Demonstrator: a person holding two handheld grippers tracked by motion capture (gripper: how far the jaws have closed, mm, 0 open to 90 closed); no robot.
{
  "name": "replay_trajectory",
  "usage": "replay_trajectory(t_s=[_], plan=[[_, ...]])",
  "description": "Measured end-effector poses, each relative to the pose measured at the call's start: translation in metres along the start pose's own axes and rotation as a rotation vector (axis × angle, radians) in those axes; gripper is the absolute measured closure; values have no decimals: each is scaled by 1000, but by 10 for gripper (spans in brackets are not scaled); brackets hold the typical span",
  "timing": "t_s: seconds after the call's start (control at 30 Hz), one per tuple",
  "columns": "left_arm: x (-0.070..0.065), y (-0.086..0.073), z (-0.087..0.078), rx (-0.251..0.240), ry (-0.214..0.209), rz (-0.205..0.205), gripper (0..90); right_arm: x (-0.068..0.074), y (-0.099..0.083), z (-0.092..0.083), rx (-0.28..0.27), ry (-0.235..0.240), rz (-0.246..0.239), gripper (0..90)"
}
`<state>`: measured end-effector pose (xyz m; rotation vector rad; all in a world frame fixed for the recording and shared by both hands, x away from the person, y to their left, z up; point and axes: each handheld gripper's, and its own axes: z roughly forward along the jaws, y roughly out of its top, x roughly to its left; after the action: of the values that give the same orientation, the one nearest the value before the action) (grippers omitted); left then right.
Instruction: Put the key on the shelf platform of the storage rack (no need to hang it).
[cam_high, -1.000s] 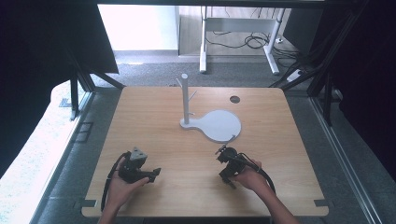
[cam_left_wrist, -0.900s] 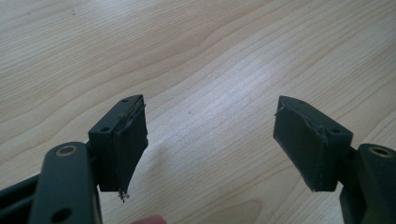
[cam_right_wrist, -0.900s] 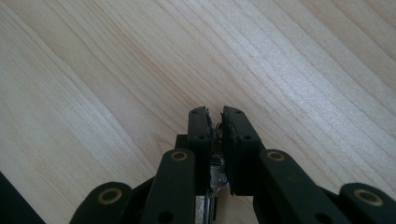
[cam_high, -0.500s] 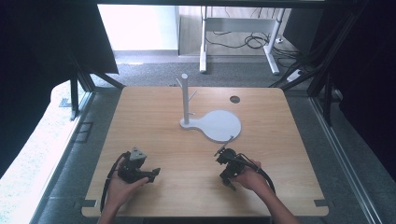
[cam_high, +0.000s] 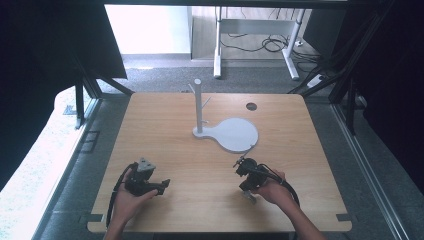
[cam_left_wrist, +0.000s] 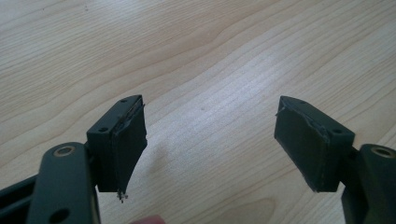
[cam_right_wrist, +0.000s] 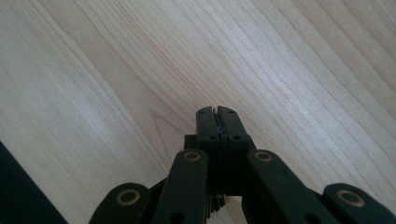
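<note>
Left tongs (cam_high: 162, 185) low at the near-left of the tabletop (cam_high: 165, 130), held in the person's left hand (cam_high: 127, 200). In the left gripper view the left tongs (cam_left_wrist: 210, 144) stand spread wide, bare wood grain between the pads, nothing gripped.

Centre, toward the far edge: white stand (cam_high: 198, 107), an upright post with short pegs, on a flat white base plate (cam_high: 235, 135) with a round lobe reaching right. Nothing hangs on the pegs; nothing lies on the plate.

Right tongs (cam_high: 241, 166) just near of the plate's rim, held in the right hand (cam_high: 272, 190). In the right gripper view the right tongs (cam_right_wrist: 217, 112) are pressed together, pads touching, holding nothing.

Surface: pale wood, a dark round hole (cam_high: 251, 106) near the far right. Beyond: grey carpet (cam_high: 165, 77), white desk legs (cam_high: 218, 45), loose cables (cam_high: 270, 45), dark curtains either side.
</note>
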<state>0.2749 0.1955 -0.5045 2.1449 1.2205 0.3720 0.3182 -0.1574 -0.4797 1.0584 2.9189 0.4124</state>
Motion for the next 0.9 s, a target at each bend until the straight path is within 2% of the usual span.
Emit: replay_trajectory(t_s=[0.4, 0.9], plan=[[0, 0, -1, -1, 3, -6, 254, -1, 0, -34, -39, -27, -16, 899], [1, 0, -1, -1, -2, 0, 253, -6, 9, -56, -52, -69, -23, 899]])
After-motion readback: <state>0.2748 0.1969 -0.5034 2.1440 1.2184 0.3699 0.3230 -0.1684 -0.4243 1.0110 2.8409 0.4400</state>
